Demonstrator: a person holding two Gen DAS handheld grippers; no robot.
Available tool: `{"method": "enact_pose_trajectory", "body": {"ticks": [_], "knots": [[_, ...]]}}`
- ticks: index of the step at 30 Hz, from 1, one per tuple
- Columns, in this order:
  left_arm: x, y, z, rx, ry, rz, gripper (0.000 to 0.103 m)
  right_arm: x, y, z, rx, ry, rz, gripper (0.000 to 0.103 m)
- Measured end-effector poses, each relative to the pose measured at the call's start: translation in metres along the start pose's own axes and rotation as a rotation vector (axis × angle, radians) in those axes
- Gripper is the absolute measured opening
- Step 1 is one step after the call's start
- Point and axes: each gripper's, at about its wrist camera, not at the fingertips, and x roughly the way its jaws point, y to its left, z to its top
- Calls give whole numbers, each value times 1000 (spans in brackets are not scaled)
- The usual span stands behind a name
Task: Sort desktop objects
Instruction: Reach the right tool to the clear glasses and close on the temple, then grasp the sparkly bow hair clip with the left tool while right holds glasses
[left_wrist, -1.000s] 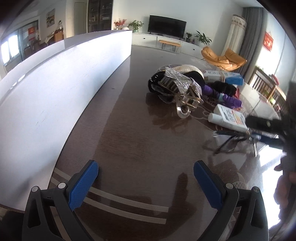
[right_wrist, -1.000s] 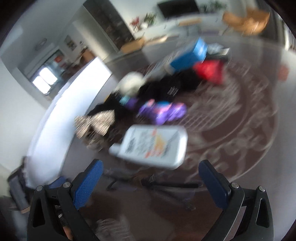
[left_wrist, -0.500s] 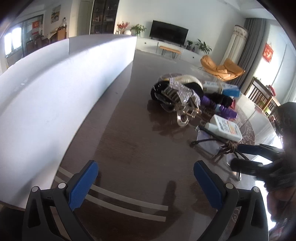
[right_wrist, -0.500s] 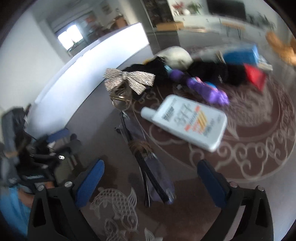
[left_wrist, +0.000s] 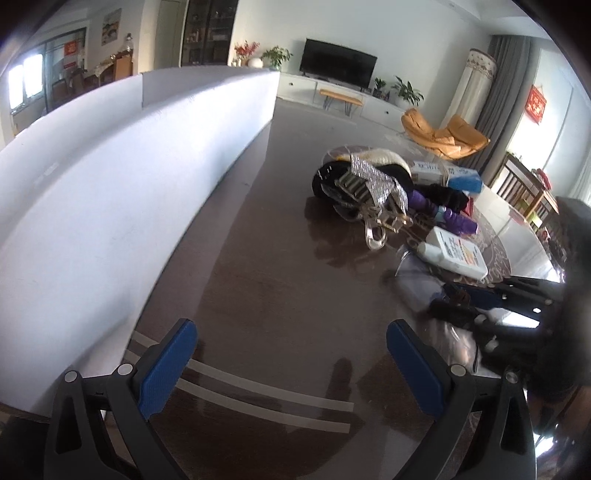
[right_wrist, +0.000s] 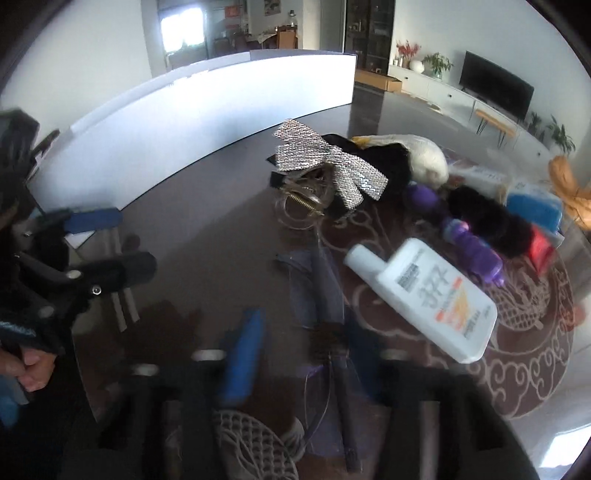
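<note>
Right wrist: right gripper's (right_wrist: 295, 354) jaws closing around the clear packet (right_wrist: 319, 291).

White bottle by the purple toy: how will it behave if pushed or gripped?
The white bottle lies on a flat face, so it probably won't roll. Smooth plastic on the glossy table may slide or spin rather than tip. It looks rigid; the broad body likely needs wide jaws.

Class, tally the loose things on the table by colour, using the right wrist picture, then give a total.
White: 2 (lotion bottle, plush toy)
Silver: 1 (sequin bow)
Purple: 1 (toy)
Blue: 1 (box)
Black: 1 (fluffy item)
Red: 1 (packet)
Total: 7
</note>
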Motion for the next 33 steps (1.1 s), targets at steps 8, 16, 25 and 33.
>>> {"method": "enact_pose_trajectory", "body": {"ticks": [8,16,25,33], "knots": [[7,-7,0,23,42,-30,103,-51,-47,-60,94,-10,-181,14],[44,-43,62,-76,70,-109,103,-61,-98,-83,266,-80,-203,16],[110,-83,93,105,155,154,103,-75,-79,-98,256,-83,-211,17],[106,-84,90,171,81,76,50,-76,-78,-103,260,-81,-219,21]]}}
